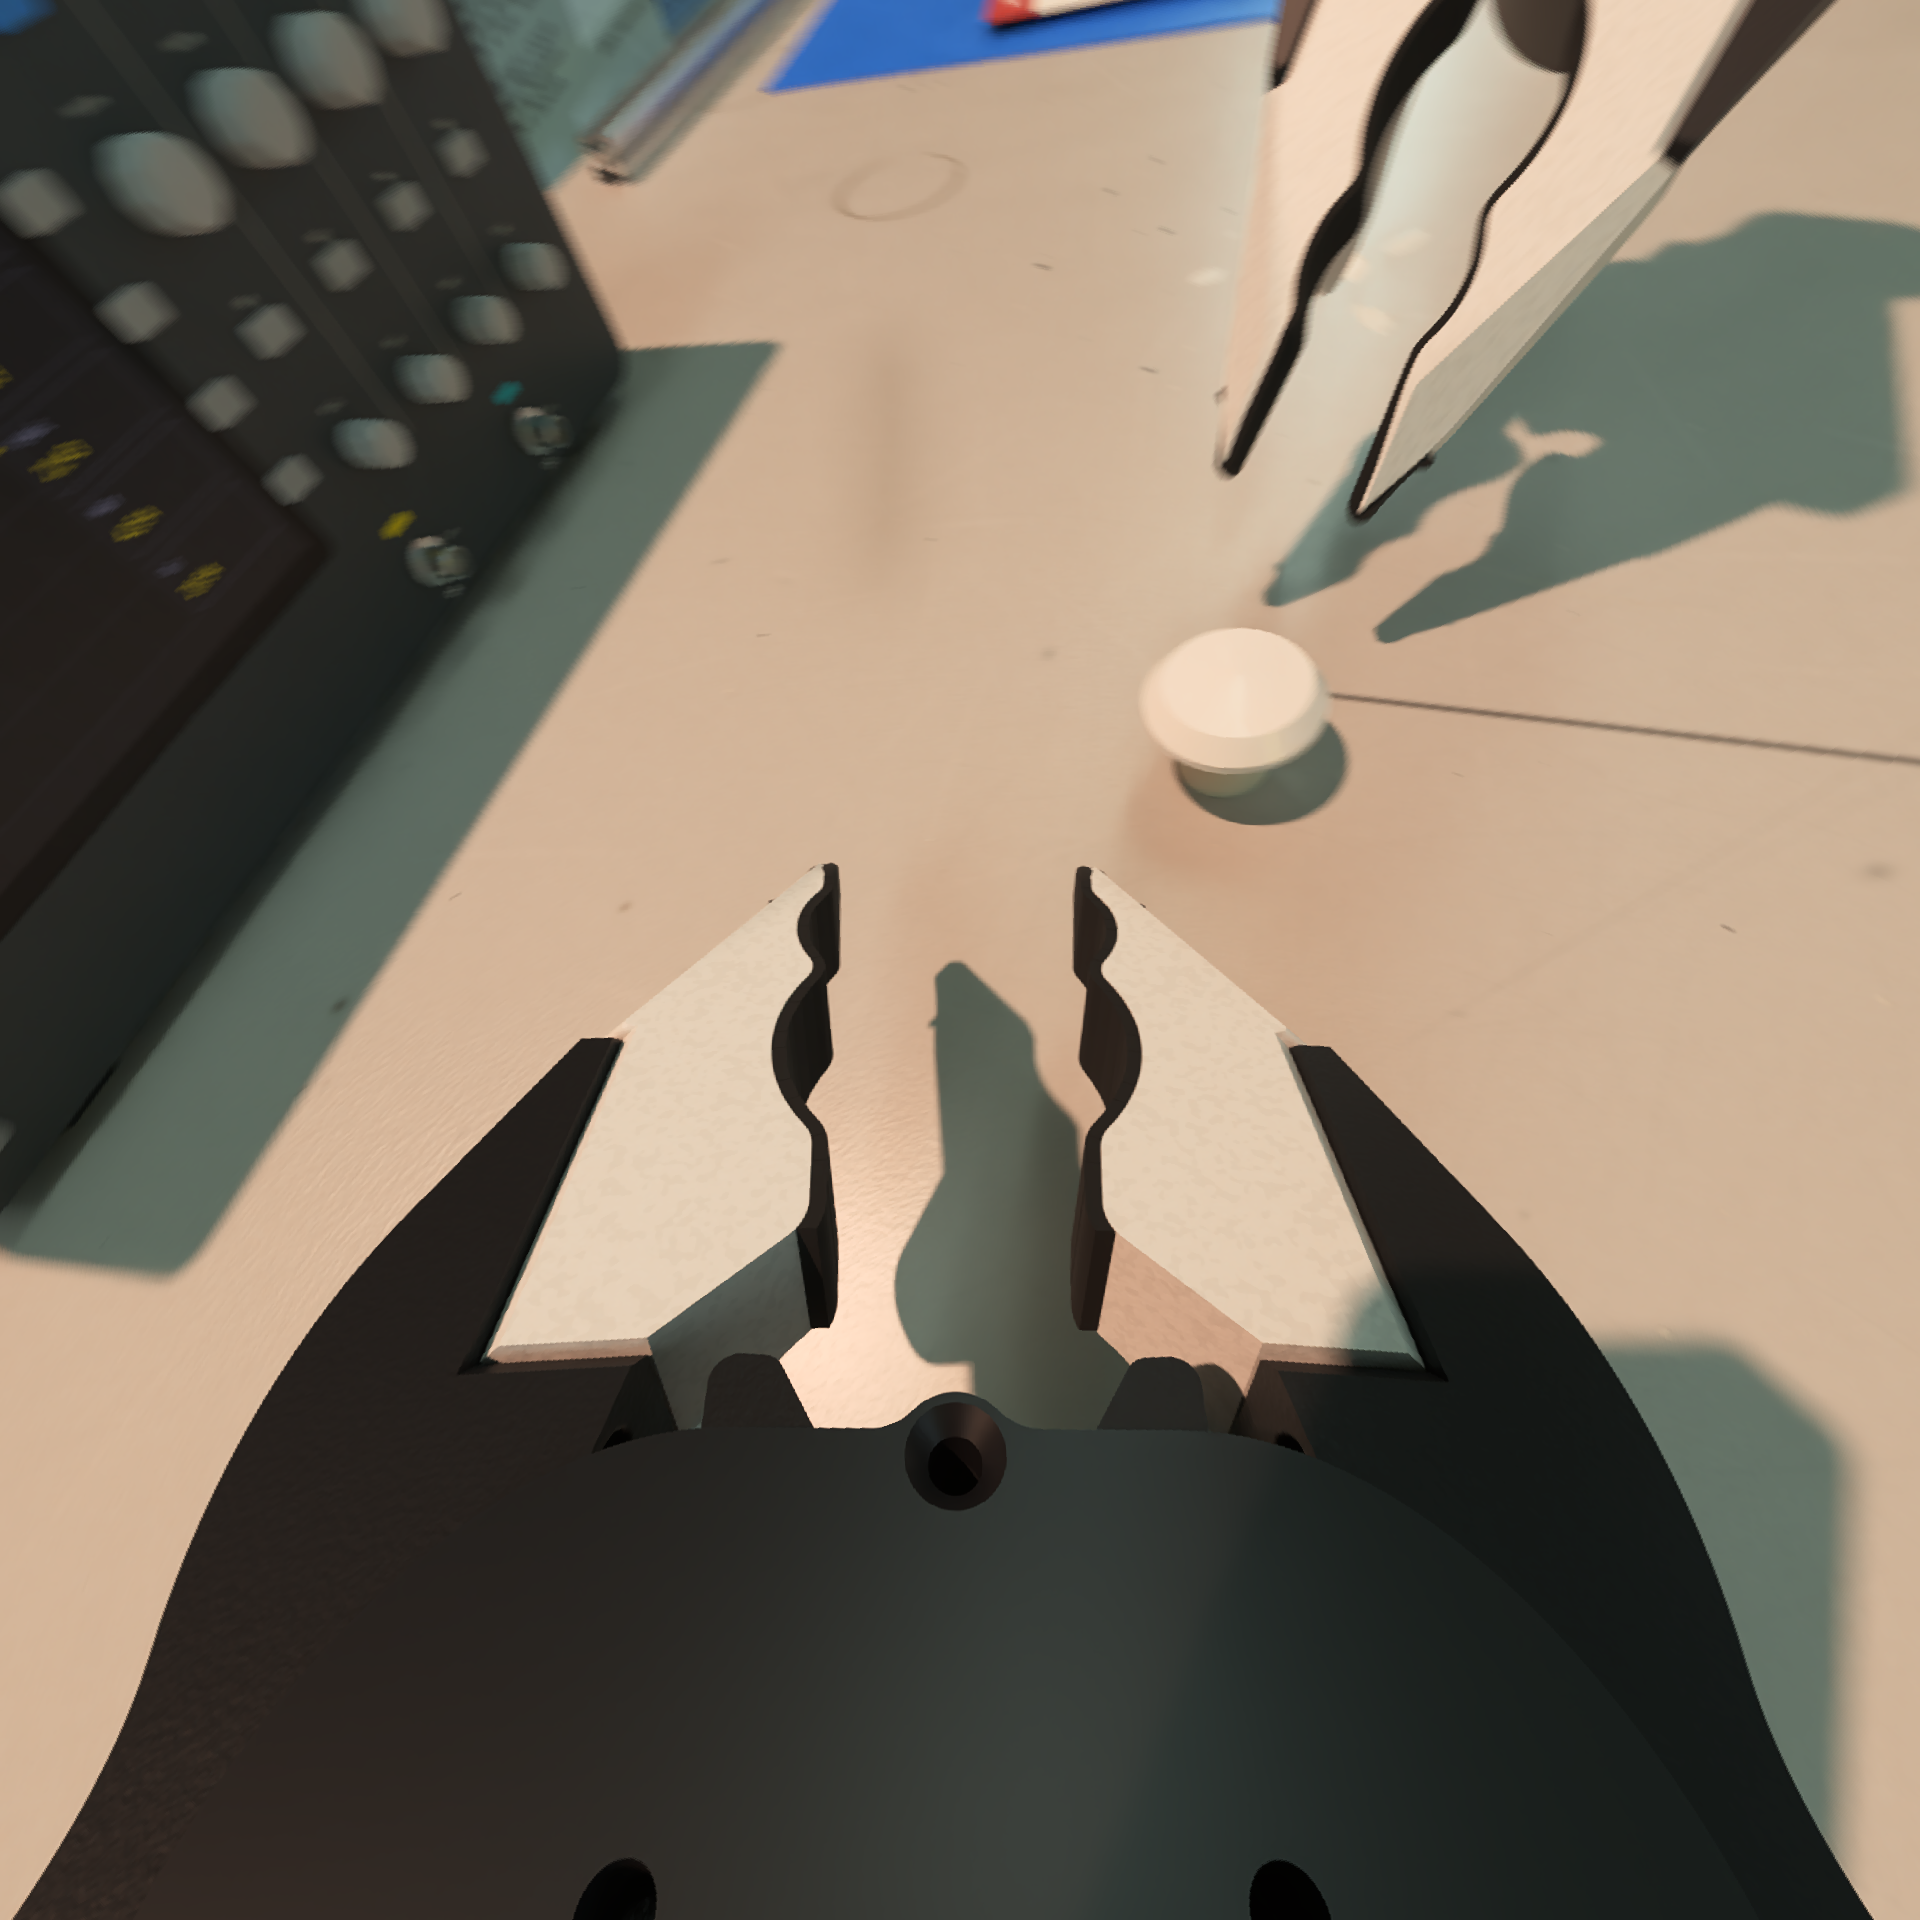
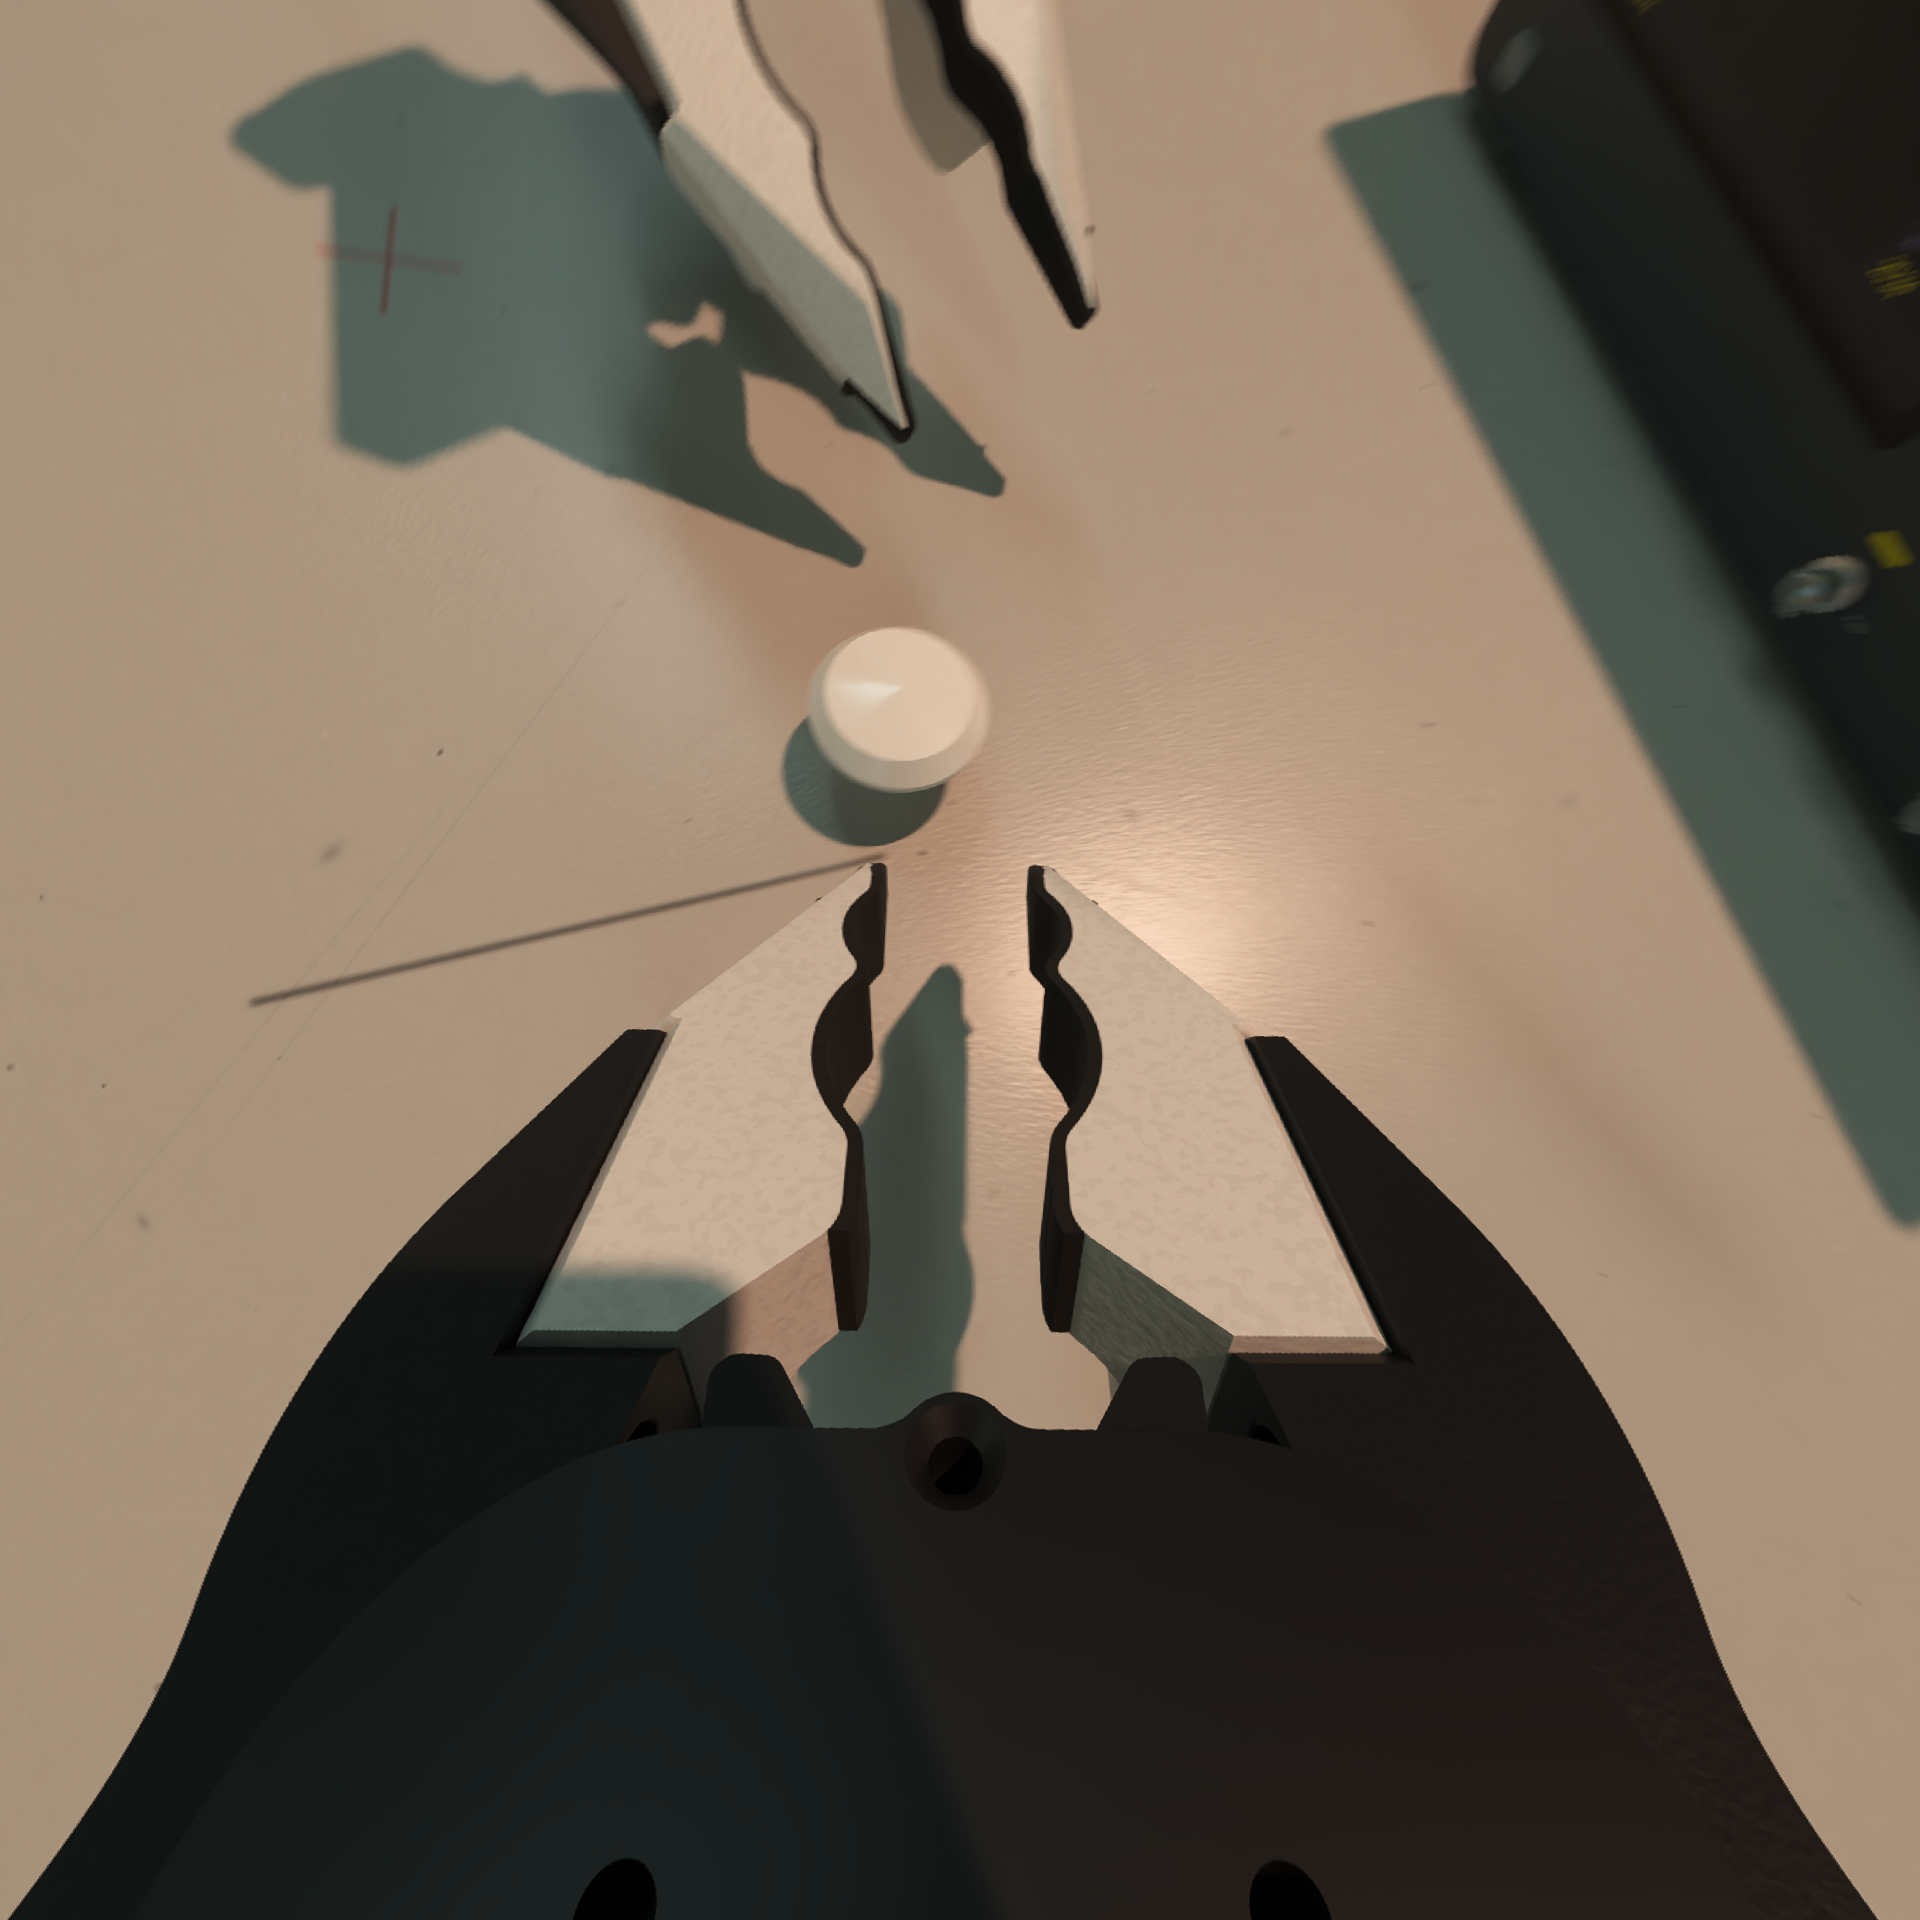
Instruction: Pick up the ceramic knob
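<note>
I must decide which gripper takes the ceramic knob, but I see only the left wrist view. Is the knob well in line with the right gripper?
Observer: Nearly. In the right wrist view, the ceramic knob stands just ahead of the right gripper, slightly left of its midline.
Operator: Are its jaws open enough?
Observer: They are open, but the gap looks somewhat narrower than the knob's cap.
Operator: Is there something on the table that I cannot see?
Observer: Yes, a thin cross mark on the table, in a shadow beside the left gripper.
</note>
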Controlling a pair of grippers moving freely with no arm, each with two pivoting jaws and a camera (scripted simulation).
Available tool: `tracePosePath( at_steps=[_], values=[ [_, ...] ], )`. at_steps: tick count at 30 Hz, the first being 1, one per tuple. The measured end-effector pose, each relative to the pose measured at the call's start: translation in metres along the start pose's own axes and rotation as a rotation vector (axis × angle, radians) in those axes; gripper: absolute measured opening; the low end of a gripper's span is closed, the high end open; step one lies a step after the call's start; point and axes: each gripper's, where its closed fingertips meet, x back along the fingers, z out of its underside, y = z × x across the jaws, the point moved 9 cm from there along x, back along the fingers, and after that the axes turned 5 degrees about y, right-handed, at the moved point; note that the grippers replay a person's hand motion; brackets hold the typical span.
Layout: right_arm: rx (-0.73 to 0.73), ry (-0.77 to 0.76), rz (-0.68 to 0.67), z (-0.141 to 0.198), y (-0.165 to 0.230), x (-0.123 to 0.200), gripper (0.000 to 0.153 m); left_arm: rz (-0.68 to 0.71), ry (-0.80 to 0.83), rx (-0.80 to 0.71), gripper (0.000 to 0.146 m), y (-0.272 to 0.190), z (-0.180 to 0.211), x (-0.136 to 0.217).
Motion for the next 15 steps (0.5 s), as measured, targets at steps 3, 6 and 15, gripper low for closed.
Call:
tracePosePath(
  at_steps=[3, 6, 15],
  values=[
    [0.029, 0.087, -0.061, -0.003, 0.012, -0.021, 0.041, 0.033, 0.048, -0.079, 0.035, -0.009, -0.008, -0.005],
    [0.063, 0.182, -0.122, -0.018, 0.01, -0.039, 0.063, 0.015, 0.052, -0.068, 0.034, -0.01, -0.008, -0.005],
    [0.162, -0.039, -0.2, -0.034, 0.008, -0.041, 0.043, 0.119, -0.059, 0.055, 0.033, -0.018, -0.007, 0.011]
  ],
)
